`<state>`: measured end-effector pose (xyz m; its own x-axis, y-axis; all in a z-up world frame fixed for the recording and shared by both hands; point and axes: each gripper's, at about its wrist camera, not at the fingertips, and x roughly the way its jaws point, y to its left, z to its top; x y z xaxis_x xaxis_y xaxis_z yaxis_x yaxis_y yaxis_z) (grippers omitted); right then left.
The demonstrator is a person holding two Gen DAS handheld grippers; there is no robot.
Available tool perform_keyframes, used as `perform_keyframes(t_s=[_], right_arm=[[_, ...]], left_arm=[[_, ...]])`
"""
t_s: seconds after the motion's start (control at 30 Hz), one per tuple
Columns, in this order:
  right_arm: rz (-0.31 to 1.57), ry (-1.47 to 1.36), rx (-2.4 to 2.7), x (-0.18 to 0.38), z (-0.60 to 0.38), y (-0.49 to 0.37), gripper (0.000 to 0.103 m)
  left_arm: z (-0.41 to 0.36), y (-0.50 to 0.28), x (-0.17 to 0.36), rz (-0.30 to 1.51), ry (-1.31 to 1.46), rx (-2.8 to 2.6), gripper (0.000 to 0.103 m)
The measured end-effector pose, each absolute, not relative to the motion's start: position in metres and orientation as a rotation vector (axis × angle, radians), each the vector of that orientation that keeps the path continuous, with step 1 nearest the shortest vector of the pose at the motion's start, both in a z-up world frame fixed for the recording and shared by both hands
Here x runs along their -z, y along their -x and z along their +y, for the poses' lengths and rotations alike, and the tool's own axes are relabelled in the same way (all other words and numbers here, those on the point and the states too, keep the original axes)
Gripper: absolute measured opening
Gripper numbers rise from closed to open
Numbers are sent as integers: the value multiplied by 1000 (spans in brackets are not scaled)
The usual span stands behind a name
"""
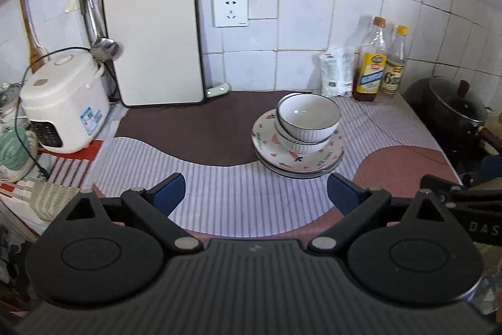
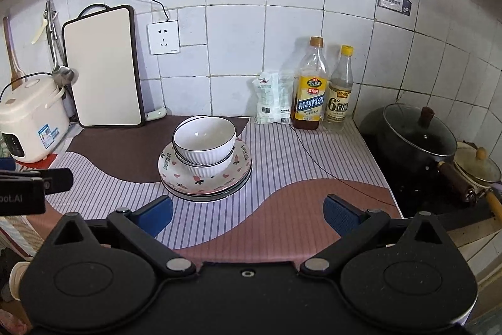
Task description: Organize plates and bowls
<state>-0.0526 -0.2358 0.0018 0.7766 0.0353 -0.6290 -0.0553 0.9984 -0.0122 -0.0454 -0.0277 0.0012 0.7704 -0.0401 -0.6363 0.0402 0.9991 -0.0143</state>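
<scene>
White plastic rice cooker [image 2: 29, 123] stands at the 9 o'clock edge of the bench [image 2: 282, 165], well apart from the work area. Beside it, a cream cutting board [image 2: 105, 66] leans upright against the tiled wall, presumably to save surface space. At bench centre, two white ribbed bowls [image 2: 204, 146] sit nested, the upper one tilted slightly, on a stack of plates [image 2: 205, 178]; the top plate carries a strawberry pattern. Nesting suggests the organizing is largely complete. A cooking-wine bottle [image 2: 309, 83] and a vinegar bottle [image 2: 340, 87] stand together at 1 o'clock against the wall. A lidded wok [image 2: 417, 137] occupies 3 o'clock. Left claw [image 1: 255, 195] is released, its jaws spread wide and holding nothing. Right claw [image 2: 248, 214] is likewise released and empty. Both hover near the stack, short of contact.
</scene>
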Motion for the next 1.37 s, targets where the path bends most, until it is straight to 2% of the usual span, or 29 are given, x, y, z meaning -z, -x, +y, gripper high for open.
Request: perform_keyframes(t_s=[1.37], right_arm=[[709, 38, -35, 9, -225, 54, 103]], left_arm=[[-23, 43, 11, 647, -39, -65, 100]])
